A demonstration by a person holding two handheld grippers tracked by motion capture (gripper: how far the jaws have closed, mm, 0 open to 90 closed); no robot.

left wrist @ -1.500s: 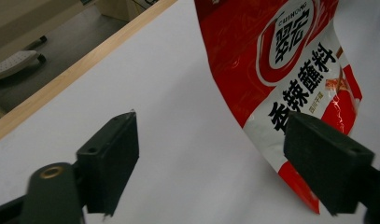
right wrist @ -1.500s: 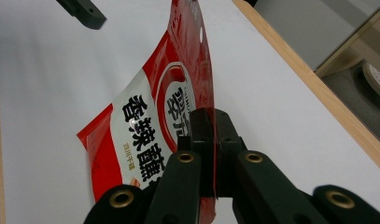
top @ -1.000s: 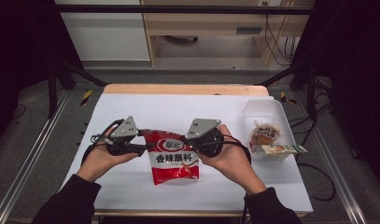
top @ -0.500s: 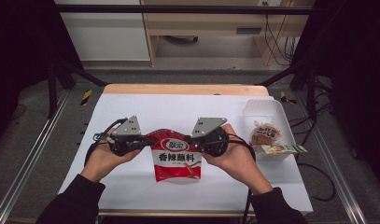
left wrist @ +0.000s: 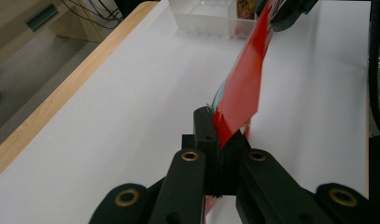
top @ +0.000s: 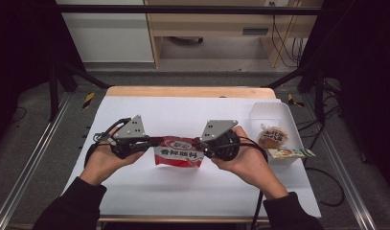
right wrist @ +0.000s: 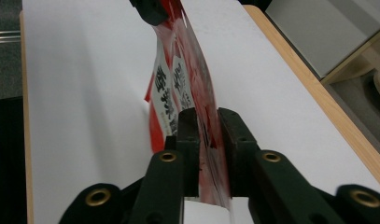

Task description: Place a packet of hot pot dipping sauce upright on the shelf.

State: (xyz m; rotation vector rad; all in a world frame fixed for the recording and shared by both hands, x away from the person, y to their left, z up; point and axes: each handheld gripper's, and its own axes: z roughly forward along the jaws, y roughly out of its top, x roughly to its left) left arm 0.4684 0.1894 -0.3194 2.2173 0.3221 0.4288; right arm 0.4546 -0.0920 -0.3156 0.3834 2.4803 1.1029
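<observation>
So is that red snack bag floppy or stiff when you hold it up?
Probably floppy: the red snack bag bows between the left gripper and right gripper pinching its ends. Likely light, since thin pinches hold it up. Its shiny film may be slippery.

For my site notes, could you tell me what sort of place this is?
Probably a lab recording station: a white-covered table framed by metal rails, with loose cables behind, and two hand-held grippers holding a red snack packet.

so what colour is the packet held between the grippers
Red packet with a white label band; clearest in the high view.
</observation>
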